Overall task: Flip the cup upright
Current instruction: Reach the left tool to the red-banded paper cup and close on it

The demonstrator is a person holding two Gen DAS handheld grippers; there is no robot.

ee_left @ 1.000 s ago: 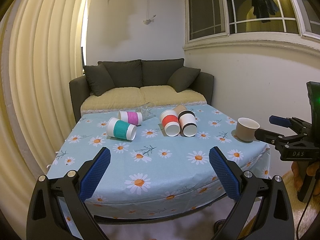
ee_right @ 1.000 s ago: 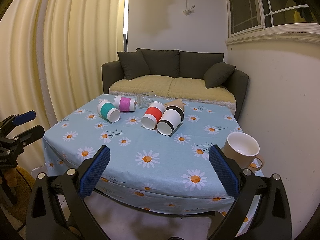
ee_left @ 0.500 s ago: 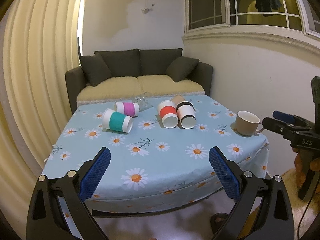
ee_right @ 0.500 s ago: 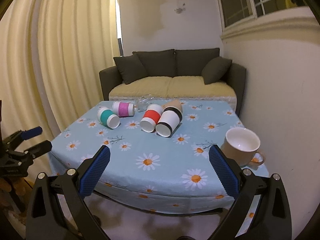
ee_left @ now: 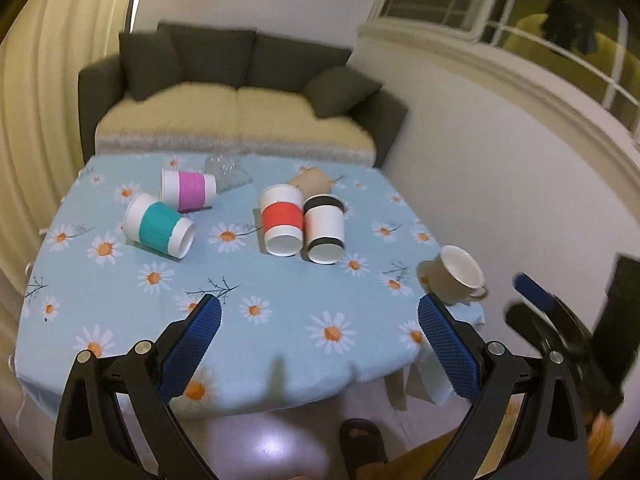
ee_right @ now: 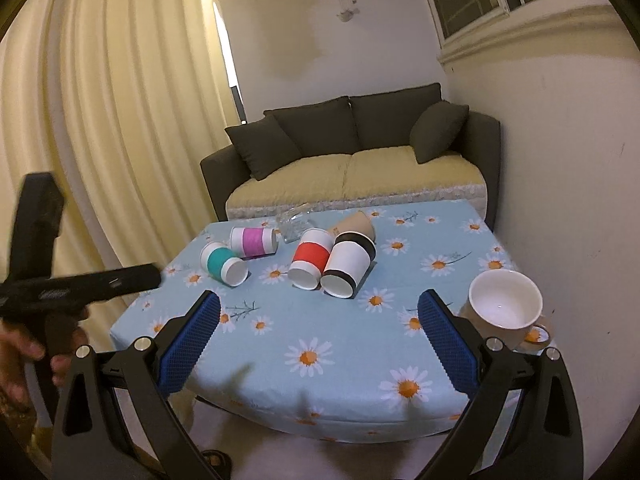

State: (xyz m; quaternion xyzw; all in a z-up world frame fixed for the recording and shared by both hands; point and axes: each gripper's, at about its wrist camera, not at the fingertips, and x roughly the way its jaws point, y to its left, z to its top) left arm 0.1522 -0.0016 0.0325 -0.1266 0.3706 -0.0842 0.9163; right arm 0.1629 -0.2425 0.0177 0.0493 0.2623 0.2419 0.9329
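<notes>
Since a moment ago I have raised both grippers and tipped them down over the table point(ee_left: 360, 360). My left gripper point(ee_left: 319, 322) and right gripper point(ee_right: 319, 320) hang spread wide, grasping nothing. The teal cup point(ee_left: 159, 230), pink cup point(ee_left: 188, 191), red cup point(ee_left: 281, 220) and black-banded cup point(ee_left: 324, 229) lie on their sides mid-table; the mug point(ee_right: 505, 306) stands upright near the right edge.

A plain brown paper cup point(ee_left: 312, 181) lies mostly hidden behind the red-banded point(ee_left: 281, 220) and black-banded point(ee_left: 323, 229) cups. The clear crinkled plastic thing point(ee_left: 227, 170) beside the pink-banded cup point(ee_left: 188, 191) is too blurred to identify. The beige ceramic mug's point(ee_right: 505, 306) handle is partly covered by the right gripper's blue-padded finger point(ee_right: 448, 343).
</notes>
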